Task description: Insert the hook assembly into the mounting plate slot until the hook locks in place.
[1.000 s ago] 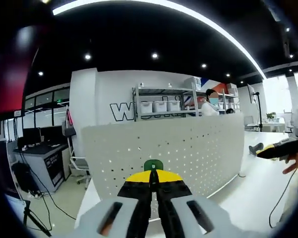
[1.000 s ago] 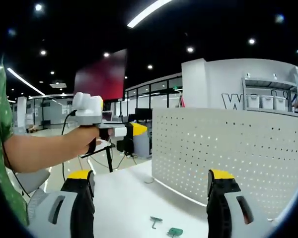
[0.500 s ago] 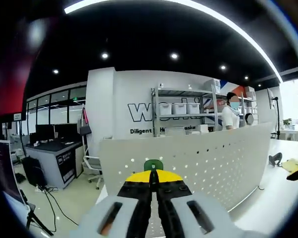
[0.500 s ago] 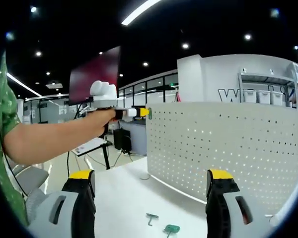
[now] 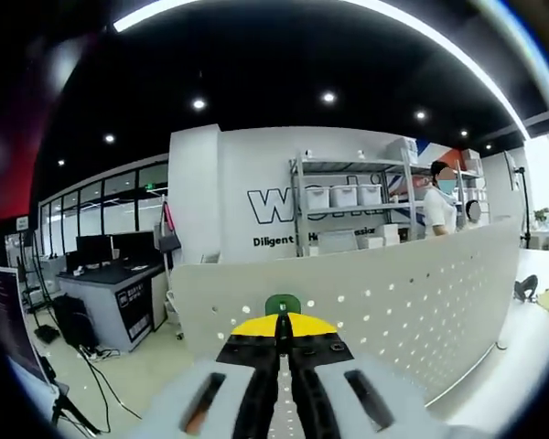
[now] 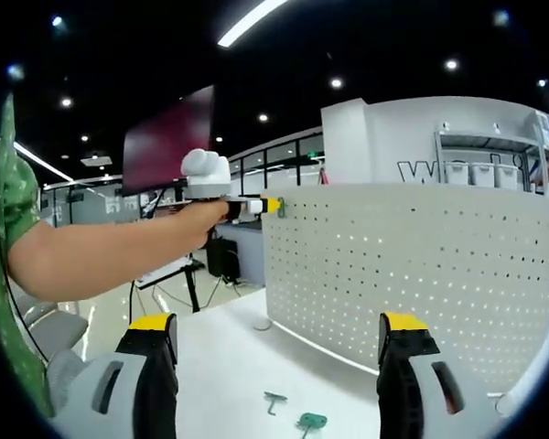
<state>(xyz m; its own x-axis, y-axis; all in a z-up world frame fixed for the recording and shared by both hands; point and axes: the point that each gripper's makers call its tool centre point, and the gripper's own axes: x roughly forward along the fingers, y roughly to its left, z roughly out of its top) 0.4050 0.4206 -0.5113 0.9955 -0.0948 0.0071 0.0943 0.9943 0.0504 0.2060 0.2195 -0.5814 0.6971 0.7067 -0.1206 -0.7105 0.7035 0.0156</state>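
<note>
My left gripper (image 5: 283, 322) is shut on a small green hook (image 5: 283, 304) that pokes up above its yellow tips. Just behind it stands the white perforated mounting plate (image 5: 412, 306). In the right gripper view, a person's hand holds that left gripper (image 6: 267, 206) at the upper left corner of the plate (image 6: 421, 265), with the green hook (image 6: 280, 207) against the plate's edge. My right gripper (image 6: 276, 334) is open with nothing between its jaws, low over the white table (image 6: 220, 357). Two more green hook parts (image 6: 312, 422) lie on the table below it.
The person's bare forearm (image 6: 101, 261) and green sleeve cross the left of the right gripper view. Behind the plate stand a shelf with white bins (image 5: 343, 197), a person (image 5: 436, 206) and a desk with monitors (image 5: 96, 251).
The left gripper with the green hook has moved up and toward the plate's upper left corner. The right gripper has stayed open and nearly still.
</note>
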